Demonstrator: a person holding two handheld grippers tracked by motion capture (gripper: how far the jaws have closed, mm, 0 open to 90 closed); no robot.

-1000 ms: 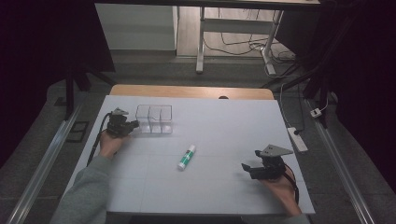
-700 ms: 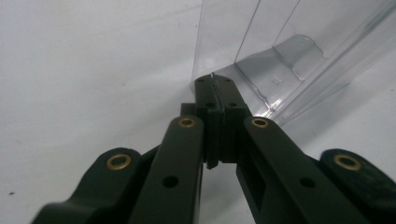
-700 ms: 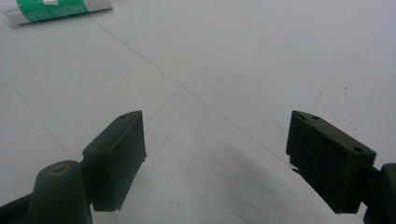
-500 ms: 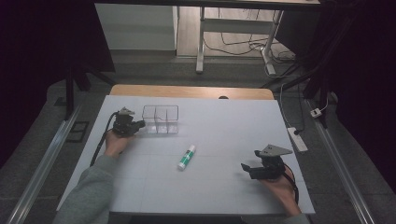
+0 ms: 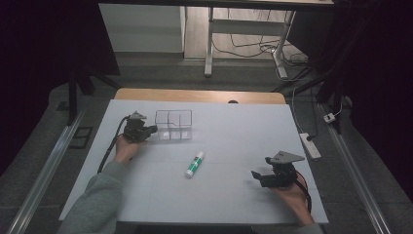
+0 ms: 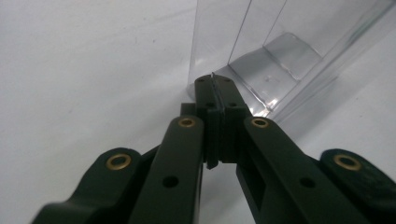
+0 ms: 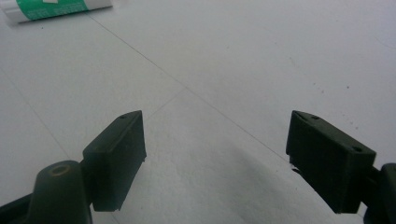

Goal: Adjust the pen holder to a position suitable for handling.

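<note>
I am gripping the clear plastic box [image 5: 173,125] by its near left wall with my left tongs [image 5: 151,129]; the black jaws are pinched together on the thin clear edge, as the left gripper view [image 6: 215,86] shows. The box is sitting at the far left part of the white table [image 5: 229,126], and it is lying a little farther to the right than a second ago, my left hand [image 5: 127,149] having carried it along. My right tongs [image 5: 258,176] are resting near the right front edge, jaws wide apart with nothing between them [image 7: 215,158], unmoved since before. The green and white glue stick [image 5: 194,164] is lying between both hands, where it was.
</note>
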